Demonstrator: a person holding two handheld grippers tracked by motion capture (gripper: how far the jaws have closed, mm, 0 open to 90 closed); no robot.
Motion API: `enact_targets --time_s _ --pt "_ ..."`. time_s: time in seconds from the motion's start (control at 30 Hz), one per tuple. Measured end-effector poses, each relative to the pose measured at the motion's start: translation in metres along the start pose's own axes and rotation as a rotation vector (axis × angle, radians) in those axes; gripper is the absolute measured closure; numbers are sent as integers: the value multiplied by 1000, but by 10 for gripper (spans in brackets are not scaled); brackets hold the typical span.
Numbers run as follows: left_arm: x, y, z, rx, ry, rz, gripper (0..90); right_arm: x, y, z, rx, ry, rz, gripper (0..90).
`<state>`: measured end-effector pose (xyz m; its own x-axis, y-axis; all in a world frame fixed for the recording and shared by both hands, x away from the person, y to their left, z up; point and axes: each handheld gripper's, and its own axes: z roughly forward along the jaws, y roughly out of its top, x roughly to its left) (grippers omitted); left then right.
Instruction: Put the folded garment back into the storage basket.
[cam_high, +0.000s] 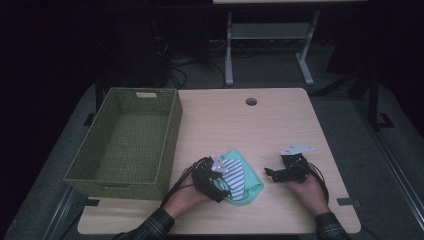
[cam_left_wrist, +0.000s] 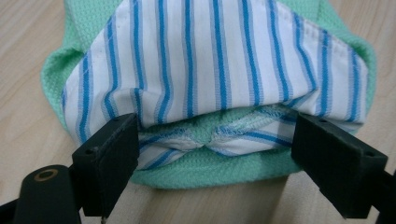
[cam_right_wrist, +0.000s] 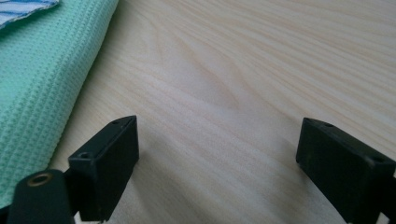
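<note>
Left gripper view: wide-open left claw (cam_left_wrist: 215, 154) straddles striped cotton on waffle-knit green cloth (cam_left_wrist: 210, 175); right claw (cam_right_wrist: 217, 163) gapes empty.

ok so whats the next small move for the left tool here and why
Probably close the left tool on the folded cloth. Its jaws stand open either side of the cloth's near edge, with striped and green layers bunched between them, not yet pinched. The right tool is open over bare table, and the green basket sits beside the cloth.
</note>
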<state>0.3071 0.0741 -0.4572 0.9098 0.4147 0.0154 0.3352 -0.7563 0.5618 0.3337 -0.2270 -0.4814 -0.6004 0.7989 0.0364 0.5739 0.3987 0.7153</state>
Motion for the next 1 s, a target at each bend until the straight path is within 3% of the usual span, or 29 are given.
enact_targets --time_s 0.4,0.63,0.67,0.7,0.83,1.0 --pt "4 -1 2 7 -21 -9 164 -1 0 2 -4 -1 -1 90" --pt "8 1 -1 -1 -29 -5 395 0 0 2 -2 -3 6 90" --pt "9 1 -1 2 -32 -6 395 0 0 2 -2 -3 6 90" --pt "11 2 -1 -2 -35 -8 475 0 1 2 -3 -3 12 90" --pt "15 4 -2 -5 -40 -10 609 0 1 2 -4 -4 14 90" --pt "20 5 -1 -9 -59 -19 741 -1 1 2 -3 -5 13 90"
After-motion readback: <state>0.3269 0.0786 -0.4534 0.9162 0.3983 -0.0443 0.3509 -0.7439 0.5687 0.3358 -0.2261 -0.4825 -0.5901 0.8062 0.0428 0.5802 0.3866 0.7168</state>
